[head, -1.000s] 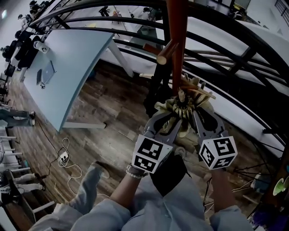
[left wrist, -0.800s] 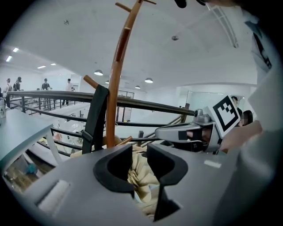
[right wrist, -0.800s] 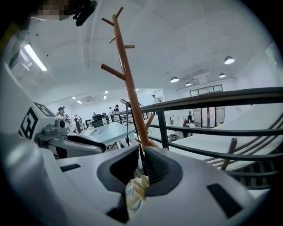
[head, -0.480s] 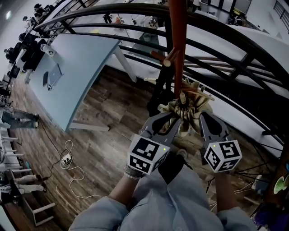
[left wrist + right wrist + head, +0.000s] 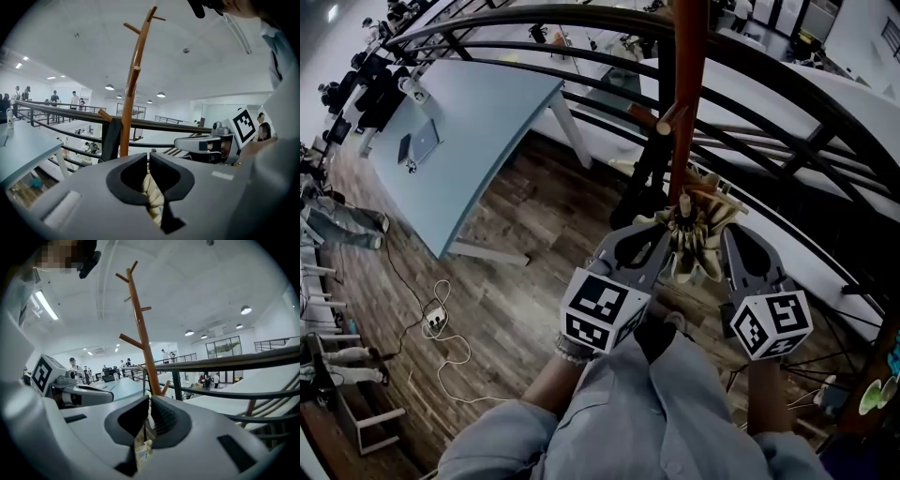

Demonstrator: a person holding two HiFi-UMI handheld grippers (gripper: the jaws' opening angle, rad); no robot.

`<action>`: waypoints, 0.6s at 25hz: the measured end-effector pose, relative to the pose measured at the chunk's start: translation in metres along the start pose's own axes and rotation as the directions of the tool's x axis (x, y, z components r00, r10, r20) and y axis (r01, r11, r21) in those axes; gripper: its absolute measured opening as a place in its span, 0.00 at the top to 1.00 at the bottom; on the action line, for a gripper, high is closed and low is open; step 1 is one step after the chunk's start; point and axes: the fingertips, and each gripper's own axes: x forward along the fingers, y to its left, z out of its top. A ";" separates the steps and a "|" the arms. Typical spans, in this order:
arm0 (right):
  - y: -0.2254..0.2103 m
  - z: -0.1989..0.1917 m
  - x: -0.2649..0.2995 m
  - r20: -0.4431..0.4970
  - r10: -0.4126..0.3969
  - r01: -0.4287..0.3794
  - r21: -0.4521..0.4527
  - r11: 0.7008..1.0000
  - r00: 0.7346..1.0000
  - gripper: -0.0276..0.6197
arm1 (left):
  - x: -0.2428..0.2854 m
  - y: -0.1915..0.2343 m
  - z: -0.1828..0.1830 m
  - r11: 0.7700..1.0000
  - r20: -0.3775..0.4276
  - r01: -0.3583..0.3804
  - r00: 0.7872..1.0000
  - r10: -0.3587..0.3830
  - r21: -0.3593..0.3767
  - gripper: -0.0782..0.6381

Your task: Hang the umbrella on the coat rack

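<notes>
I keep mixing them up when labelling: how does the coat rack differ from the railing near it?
The coat rack is reddish-brown wood, the railing dark. The coat rack is one upright pole with slanted pegs; the railing has long bars running across. Both stand behind the umbrella.

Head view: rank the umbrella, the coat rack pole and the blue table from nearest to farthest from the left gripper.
1. umbrella: between the jaws of the left gripper, which have just been closing on it.
2. coat rack pole: just ahead, rising behind the umbrella.
3. blue table: far off at the upper left.
</notes>
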 end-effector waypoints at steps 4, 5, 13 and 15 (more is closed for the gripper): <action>-0.006 0.009 -0.004 0.033 -0.026 0.026 0.010 1.000 0.999 0.95 | 0.000 0.006 0.001 1.000 0.010 -0.017 1.000 0.017 0.000 0.88; -0.008 0.013 -0.007 0.042 -0.032 0.032 0.011 0.999 0.999 0.95 | 0.000 0.007 0.000 1.000 0.013 -0.019 1.000 0.019 -0.004 0.88; -0.017 0.016 -0.001 0.020 -0.027 0.028 -0.044 0.999 0.999 0.95 | 0.008 0.009 0.002 1.000 0.014 0.004 1.000 -0.004 -0.013 0.88; -0.017 0.011 0.001 0.000 -0.026 0.026 -0.054 0.998 1.000 0.95 | 0.008 0.009 0.003 1.000 0.013 0.014 1.000 -0.014 -0.009 0.88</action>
